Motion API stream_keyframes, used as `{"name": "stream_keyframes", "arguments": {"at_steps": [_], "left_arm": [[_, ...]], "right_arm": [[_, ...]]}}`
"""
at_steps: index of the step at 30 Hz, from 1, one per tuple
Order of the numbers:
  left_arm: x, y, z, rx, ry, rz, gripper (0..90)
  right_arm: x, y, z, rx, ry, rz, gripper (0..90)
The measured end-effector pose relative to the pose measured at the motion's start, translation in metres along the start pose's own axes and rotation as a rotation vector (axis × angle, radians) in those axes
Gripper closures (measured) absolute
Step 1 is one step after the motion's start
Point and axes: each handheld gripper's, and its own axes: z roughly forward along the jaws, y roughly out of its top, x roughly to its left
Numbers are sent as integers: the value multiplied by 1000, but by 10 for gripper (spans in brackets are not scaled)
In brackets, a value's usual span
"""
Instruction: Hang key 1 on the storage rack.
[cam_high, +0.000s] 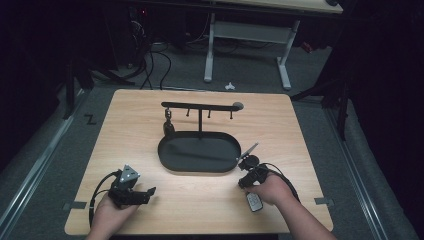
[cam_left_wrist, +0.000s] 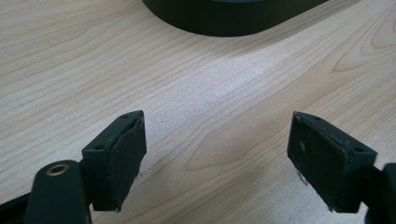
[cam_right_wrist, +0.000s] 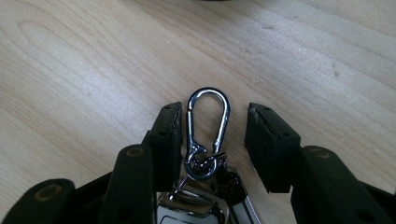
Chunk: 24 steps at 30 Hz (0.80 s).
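Note:
A silver carabiner lies flat on the wooden table, clipped by a ring to a key fob. My right gripper is open, one jaw on each side of the carabiner, the left jaw close against it. In the high view the fob rests beside the person's right hand, under my right gripper. My left gripper is low at the near left, open with bare wood between its fingers. A black oval tray with a hook rack stands mid-table.
A small dark object hangs from the rack's left end; the other hooks hang bare. The tray's rim lies just ahead of the left gripper. Beyond the table's far edge stand white desk legs and floor cables.

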Motion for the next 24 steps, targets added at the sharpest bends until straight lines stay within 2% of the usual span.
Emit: {"name": "stream_keyframes", "arguments": {"at_steps": [1, 2, 3, 4, 5, 9, 16, 19, 20, 24], "left_arm": [[0, 0, 0, 1, -1, 0, 203], [0, 0, 0, 1, -1, 0, 203], [0, 0, 0, 2, -2, 1, 204], [0, 0, 0, 2, -2, 1, 204], [0, 0, 1, 3, -3, 2, 204], [0, 0, 1, 3, -5, 3, 204], [-1, 0, 1, 1, -7, 7, 205], [-1, 0, 0, -1, -7, 9, 206], [-1, 0, 0, -2, -7, 6, 208], [-2, 0, 1, -4, -10, 7, 209]], "right_arm": [[1, 3, 0, 31, -11, -14, 558], [1, 3, 0, 31, -11, -14, 558], [4, 6, 0, 66, -20, -5, 552], [2, 8, 1, 72, -27, -40, 551], [3, 10, 1, 91, -37, -52, 549], [4, 18, 3, 147, -35, -49, 535], [2, 24, 4, 188, -35, -36, 584], [2, 27, 4, 204, -36, -32, 632], [2, 28, 4, 213, -33, -50, 652], [5, 30, 4, 227, -40, -59, 682]]}}
